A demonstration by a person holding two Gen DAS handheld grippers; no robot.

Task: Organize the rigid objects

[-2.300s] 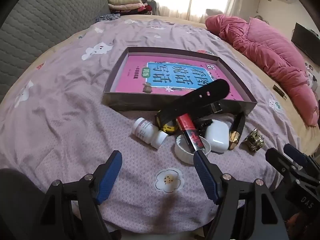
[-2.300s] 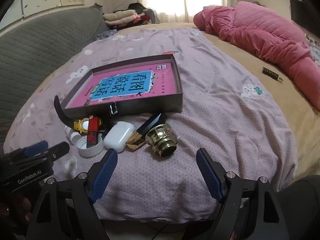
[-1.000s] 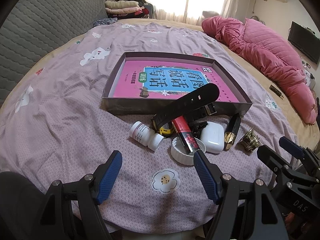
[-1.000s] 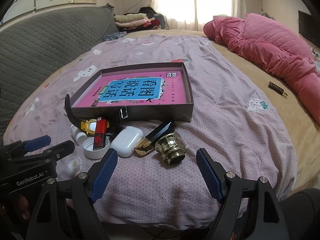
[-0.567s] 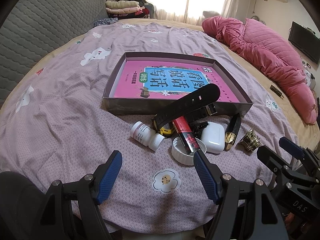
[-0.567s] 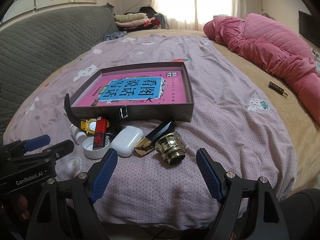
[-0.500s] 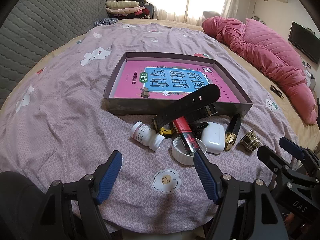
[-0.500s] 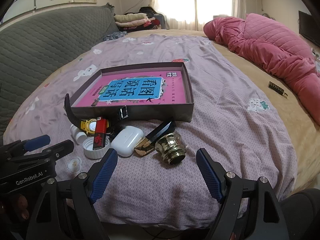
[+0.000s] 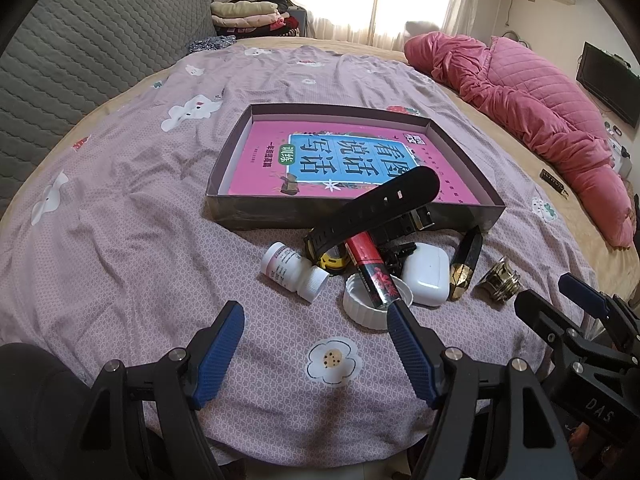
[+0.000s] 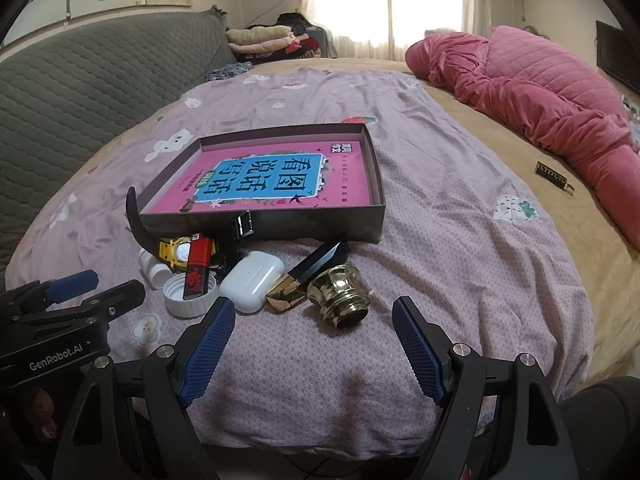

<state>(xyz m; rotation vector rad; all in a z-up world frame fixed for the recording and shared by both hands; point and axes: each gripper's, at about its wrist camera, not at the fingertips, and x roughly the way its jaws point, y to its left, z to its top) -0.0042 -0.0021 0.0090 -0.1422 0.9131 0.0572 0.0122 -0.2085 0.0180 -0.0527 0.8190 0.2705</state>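
A dark shallow box (image 9: 248, 212) (image 10: 320, 229) with a pink book inside lies on the bed. In front of it is a pile: a white pill bottle (image 9: 292, 267), a watch with a black strap (image 9: 380, 204) and yellow face (image 10: 176, 252), a red tube (image 9: 370, 266) resting on a white lid (image 9: 360, 308), a white earbud case (image 9: 426, 272) (image 10: 252, 276), a black-gold lipstick (image 9: 464, 262) (image 10: 308, 272) and a gold cap (image 9: 500, 280) (image 10: 340, 296). My left gripper (image 9: 316, 320) is open near the bed's front edge, short of the pile. My right gripper (image 10: 314, 318) is open just short of the gold cap.
A pink quilt (image 9: 540, 96) lies at the far right of the bed. A grey quilted headboard (image 9: 80, 52) runs along the left. Folded clothes (image 9: 248, 14) sit at the back. A small dark item (image 10: 552, 172) lies on the tan sheet to the right.
Both grippers drew back and rose slightly over the first second, so the pile sits a bit farther off. Since then nothing has visibly moved. Both stay open.
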